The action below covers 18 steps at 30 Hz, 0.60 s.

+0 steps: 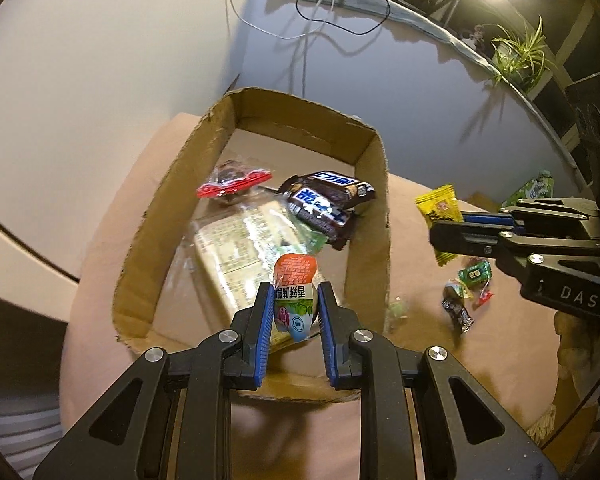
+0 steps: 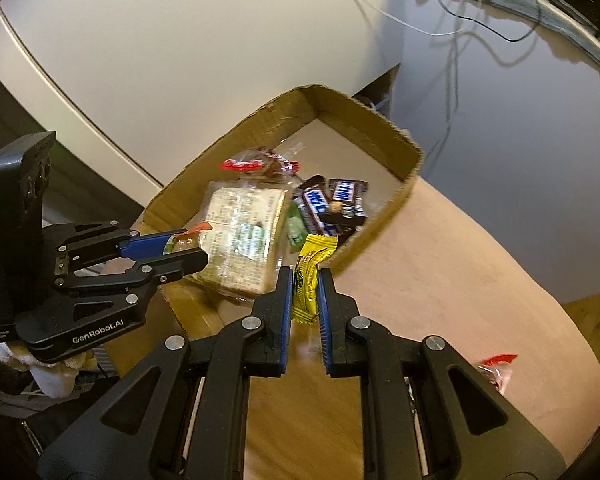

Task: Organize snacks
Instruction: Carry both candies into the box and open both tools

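Note:
A cardboard box (image 1: 370, 216) (image 2: 404, 196) on the table holds a wrapped sandwich (image 1: 236, 248) (image 2: 240, 232), dark chocolate bars (image 1: 324, 200) (image 2: 332, 200) and a red-topped snack bag (image 1: 232, 184) (image 2: 256, 164). My left gripper (image 1: 294, 300) (image 2: 176, 246) is shut on an orange-topped jelly cup (image 1: 294, 292), held over the box's near end. My right gripper (image 2: 304, 288) (image 1: 444, 232) is shut on a yellow candy packet (image 2: 310, 276) (image 1: 440, 208), held just outside the box's right wall.
Loose small candies (image 1: 466, 292) and a green packet (image 1: 536, 188) lie on the pink table right of the box. A red-edged bag (image 2: 496, 372) lies near my right gripper. Cables (image 1: 320, 8) hang on the wall; a plant (image 1: 516, 56) stands at the back right.

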{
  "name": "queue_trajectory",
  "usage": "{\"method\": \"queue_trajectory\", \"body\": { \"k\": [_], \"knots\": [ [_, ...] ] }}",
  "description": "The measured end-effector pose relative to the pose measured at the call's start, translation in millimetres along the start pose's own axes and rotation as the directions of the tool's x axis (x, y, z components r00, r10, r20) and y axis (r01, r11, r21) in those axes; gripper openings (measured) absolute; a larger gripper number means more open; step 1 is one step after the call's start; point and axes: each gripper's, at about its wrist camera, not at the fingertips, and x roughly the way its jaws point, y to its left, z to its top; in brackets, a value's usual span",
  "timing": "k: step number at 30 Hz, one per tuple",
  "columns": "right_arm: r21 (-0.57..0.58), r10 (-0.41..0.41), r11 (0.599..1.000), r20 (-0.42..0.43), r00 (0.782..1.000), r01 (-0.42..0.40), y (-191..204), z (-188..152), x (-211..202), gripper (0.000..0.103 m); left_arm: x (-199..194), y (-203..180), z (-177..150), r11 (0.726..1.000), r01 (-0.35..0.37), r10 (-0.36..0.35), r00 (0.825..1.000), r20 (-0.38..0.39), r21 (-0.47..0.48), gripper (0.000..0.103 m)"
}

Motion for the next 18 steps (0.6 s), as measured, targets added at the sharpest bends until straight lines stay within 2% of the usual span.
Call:
{"method": "queue_trajectory", "body": {
  "k": [16, 17, 18],
  "knots": [
    [-0.047, 0.007, 0.999, -0.038, 0.999, -0.009, 23.4, 14.6, 23.4, 0.012, -3.9, 11.5, 1.7, 1.0, -0.006, 0.006, 1.0, 0.012, -0.026, 0.021],
    [-0.049, 0.005, 0.999, -0.036, 0.999, -0.007, 23.9, 14.9, 23.6, 0.013, -4.3, 11.7, 1.9, 1.0, -0.006, 0.006, 1.0, 0.014, -0.026, 0.021],
    [-0.051, 0.004, 0.999, -0.036, 0.999, -0.006, 24.1, 15.4, 23.7, 0.02, -4.6, 12.0, 2.6, 1.0, -0.003, 0.004, 1.0, 0.013, -0.024, 0.021]
  ]
}}
